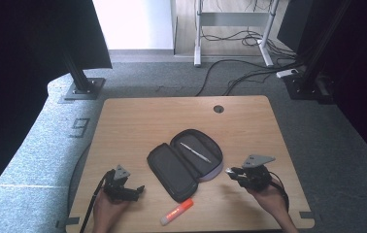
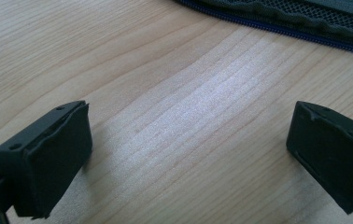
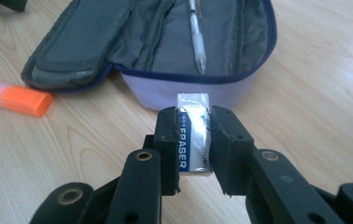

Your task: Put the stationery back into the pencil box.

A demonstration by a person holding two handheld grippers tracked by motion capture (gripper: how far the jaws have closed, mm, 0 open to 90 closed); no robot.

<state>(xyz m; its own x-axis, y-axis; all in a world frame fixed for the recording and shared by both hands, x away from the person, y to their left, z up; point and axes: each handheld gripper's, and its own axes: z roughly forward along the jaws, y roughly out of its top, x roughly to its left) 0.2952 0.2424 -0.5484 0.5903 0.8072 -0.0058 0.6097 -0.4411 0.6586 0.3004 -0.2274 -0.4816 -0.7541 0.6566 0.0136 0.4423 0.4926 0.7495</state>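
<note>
We see an orange highlighter [image 1: 177, 212] lying on the wooden bench [image 1: 133, 121] just beside the open case's near end, cables [image 1: 240, 73] trailing across the grey floor [image 1: 351, 145] beyond.

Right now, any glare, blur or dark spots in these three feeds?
High view: sides are black, the doorway behind is blown out, the table is evenly lit. Left gripper view: a pale sheen on the wood between the open jaws; the case edge is soft. Right gripper view: glare on the wrapper of the eraser in the right gripper; pen sharp.
</note>
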